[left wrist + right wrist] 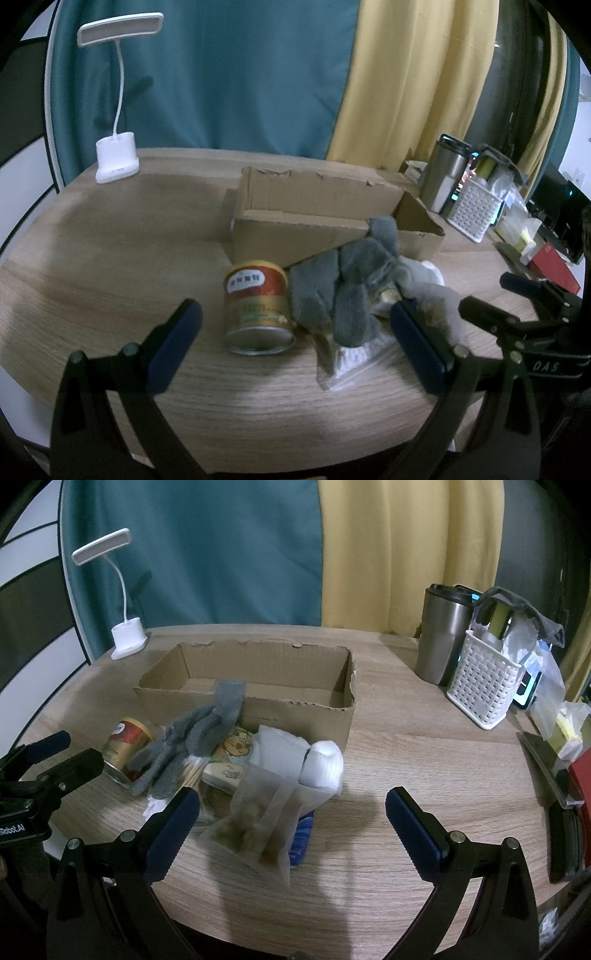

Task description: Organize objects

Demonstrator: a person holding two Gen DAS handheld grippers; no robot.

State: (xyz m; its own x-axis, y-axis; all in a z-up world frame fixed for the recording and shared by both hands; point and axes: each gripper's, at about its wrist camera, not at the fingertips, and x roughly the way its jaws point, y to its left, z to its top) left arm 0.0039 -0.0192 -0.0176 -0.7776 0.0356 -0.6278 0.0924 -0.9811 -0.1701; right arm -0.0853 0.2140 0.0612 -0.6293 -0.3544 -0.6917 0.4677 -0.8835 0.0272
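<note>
An open cardboard box [258, 705] [325, 221] sits mid-table and looks empty. In front of it lies a pile: a red and gold can [258, 306] [125, 746] on its side, grey gloves [343, 280] [199, 734], a white rolled cloth [317, 764], a cartoon-print packet [232, 757], a clear bag of dried bits [255, 819] and a blue packet [303, 834]. My left gripper [295, 332] is open, empty, low over the table with the can and gloves between its fingers' line. My right gripper [291, 819] is open and empty, just short of the clear bag.
A white desk lamp [116, 158] [127, 638] stands at the back left. A steel tumbler [443, 635] and a white basket [484, 679] with clutter stand at the right, with a red box [554, 266] near the edge. Curtains hang behind the wooden table [406, 746].
</note>
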